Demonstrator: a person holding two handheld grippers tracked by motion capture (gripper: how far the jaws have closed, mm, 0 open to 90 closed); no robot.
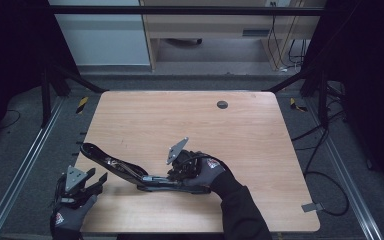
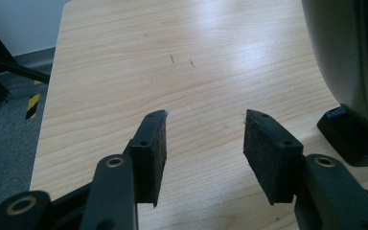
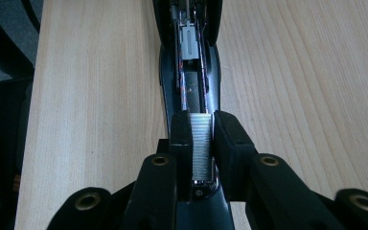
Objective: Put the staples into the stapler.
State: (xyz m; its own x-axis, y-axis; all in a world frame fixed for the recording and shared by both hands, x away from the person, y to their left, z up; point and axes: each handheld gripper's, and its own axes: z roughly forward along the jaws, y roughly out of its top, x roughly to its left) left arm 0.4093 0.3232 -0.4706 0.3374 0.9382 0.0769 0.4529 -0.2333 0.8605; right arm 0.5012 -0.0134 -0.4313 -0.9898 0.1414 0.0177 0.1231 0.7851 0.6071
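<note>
**A:** What are the jaws doing?

**B:** The right gripper pinches a strip of staples between its two black jaws, holding it over the magazine channel of an opened black stapler. The left gripper has its jaws spread apart with bare wood between them, holding nothing.

**A:** Where is the stapler?

**B:** It lies on the wooden table, near the person's edge, with its lid swung open and away from the base. The right gripper sits over the stapler's base end. The left gripper hovers just beside the lid end, not touching it.

**A:** How far along is the loading?

**B:** Judging by this, the stapler is already open and the strip is brought to the channel. Whether the strip is fully seated I cannot tell. Letting go and closing the lid appear left to do.
</note>
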